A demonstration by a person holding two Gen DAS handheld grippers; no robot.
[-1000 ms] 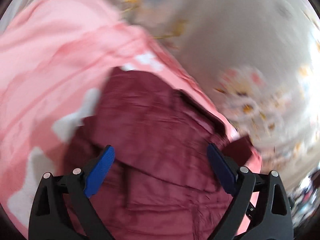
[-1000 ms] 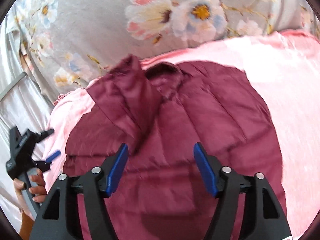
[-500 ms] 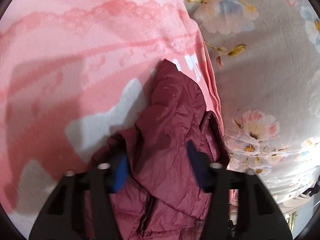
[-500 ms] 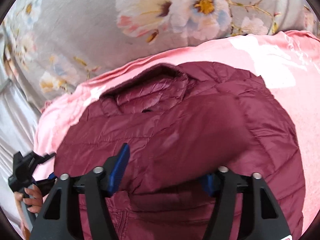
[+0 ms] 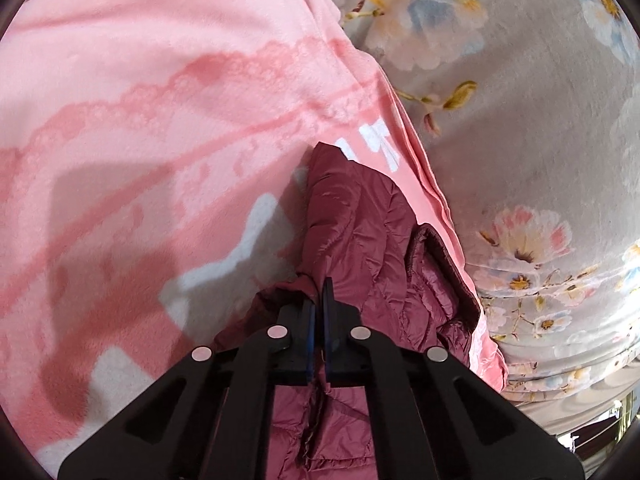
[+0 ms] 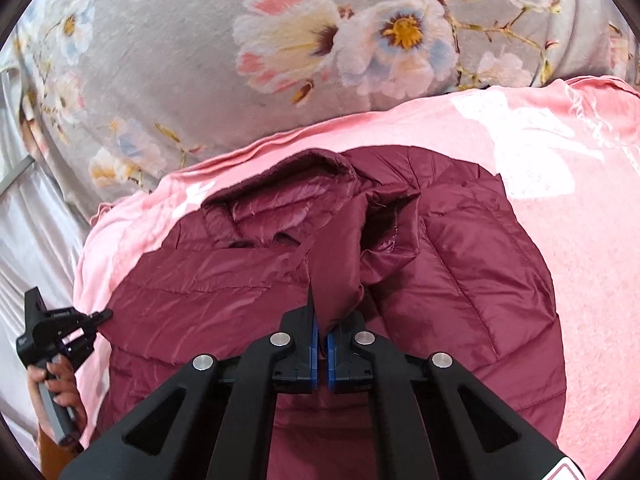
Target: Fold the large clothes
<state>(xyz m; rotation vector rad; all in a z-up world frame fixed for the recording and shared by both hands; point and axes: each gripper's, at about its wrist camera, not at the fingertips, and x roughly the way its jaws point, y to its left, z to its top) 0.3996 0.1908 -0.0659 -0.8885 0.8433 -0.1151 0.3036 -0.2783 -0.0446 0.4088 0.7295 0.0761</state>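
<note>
- No text, brand, number or sign can be read in either view.
- The pink blanket (image 6: 580,280) carries thin script along its far right edge in the right wrist view, too small and curved to make out.
- In the left wrist view the pink blanket has white marks (image 5: 376,144) just beyond the jacket; whether they are letters or pattern cannot be told.

My jacket (image 6: 460,280) is maroon, quilted; under it a pink blanket (image 5: 140,120) with white patches; beyond, grey sheet (image 6: 180,60) with pastel flowers.
</note>
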